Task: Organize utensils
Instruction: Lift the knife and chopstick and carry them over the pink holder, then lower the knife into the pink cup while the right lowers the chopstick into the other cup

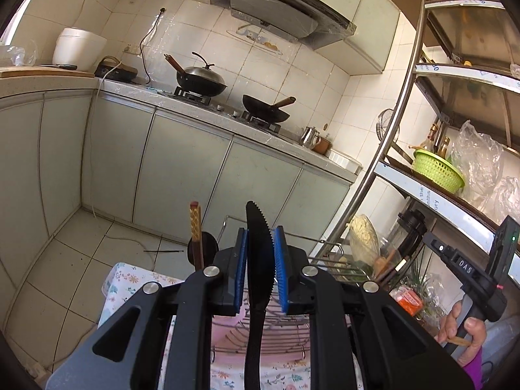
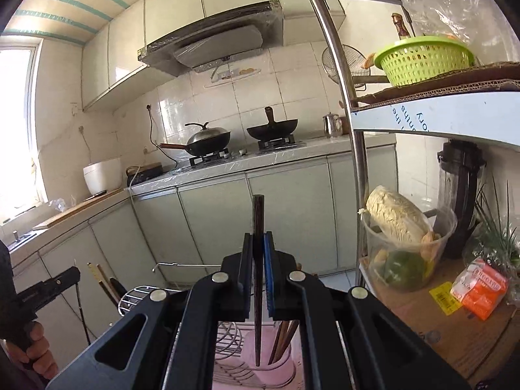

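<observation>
Left wrist view: a black serrated knife [image 1: 258, 260] is being gripped upright by the left tool [image 1: 260, 260], pads narrowly parted around the blade, above the wire rack [image 1: 279, 334]. A dark chopstick [image 2: 258, 260] is being pinched in the nearly closed right tool [image 2: 258, 269], over the pink cup [image 2: 269, 354] already holding chopsticks. Sorting step is being carried out; lowering each piece into its holder is likely needed next.

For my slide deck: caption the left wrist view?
Left gripper clamps a black serrated knife above a wire rack, kitchen stove beyond.
</observation>
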Available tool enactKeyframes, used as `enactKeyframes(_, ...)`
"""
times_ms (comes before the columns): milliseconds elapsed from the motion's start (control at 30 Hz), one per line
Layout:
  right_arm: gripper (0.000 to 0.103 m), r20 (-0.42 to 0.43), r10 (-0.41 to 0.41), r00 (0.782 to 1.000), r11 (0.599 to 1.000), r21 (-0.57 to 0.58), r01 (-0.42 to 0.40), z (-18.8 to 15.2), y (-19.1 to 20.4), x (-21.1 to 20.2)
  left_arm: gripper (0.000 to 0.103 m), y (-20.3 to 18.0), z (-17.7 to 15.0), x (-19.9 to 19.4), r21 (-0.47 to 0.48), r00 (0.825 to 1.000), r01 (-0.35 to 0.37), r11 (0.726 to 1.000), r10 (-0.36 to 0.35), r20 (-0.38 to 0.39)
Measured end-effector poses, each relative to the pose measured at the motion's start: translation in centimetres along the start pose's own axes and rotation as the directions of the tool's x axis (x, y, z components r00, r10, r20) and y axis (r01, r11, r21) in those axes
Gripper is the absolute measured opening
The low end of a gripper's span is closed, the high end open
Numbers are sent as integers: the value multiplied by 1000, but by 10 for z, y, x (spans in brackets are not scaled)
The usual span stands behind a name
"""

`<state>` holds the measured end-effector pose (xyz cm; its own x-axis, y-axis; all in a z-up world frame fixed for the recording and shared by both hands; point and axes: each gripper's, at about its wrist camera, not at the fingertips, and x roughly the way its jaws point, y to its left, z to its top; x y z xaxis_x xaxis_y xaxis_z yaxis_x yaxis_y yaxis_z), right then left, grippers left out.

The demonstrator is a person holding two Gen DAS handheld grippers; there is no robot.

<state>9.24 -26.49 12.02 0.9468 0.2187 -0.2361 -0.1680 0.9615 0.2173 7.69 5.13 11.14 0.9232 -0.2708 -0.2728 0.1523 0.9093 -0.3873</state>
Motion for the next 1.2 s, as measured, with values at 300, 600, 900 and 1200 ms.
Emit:
enactKeyframes(300,6,-16,-40,999,999,-34,39,-24,-3,28,16,4,12,11,-25,999,0,1000,1,54)
enactKeyframes(600,6,-41,-32,999,998,-53,30,-57,8,29,16,3,8,12,-14,977,-58,998,59,207)
enactKeyframes(900,6,-56,-15,998,999,-33,13,-75,5,33,16,-2,-17,24,20,923,-147,989,130,363)
enactKeyframes(1200,6,-72,0,997,1000,9,0,-90,-4,37,16,-1,-41,40,34,887,-214,976,180,424)
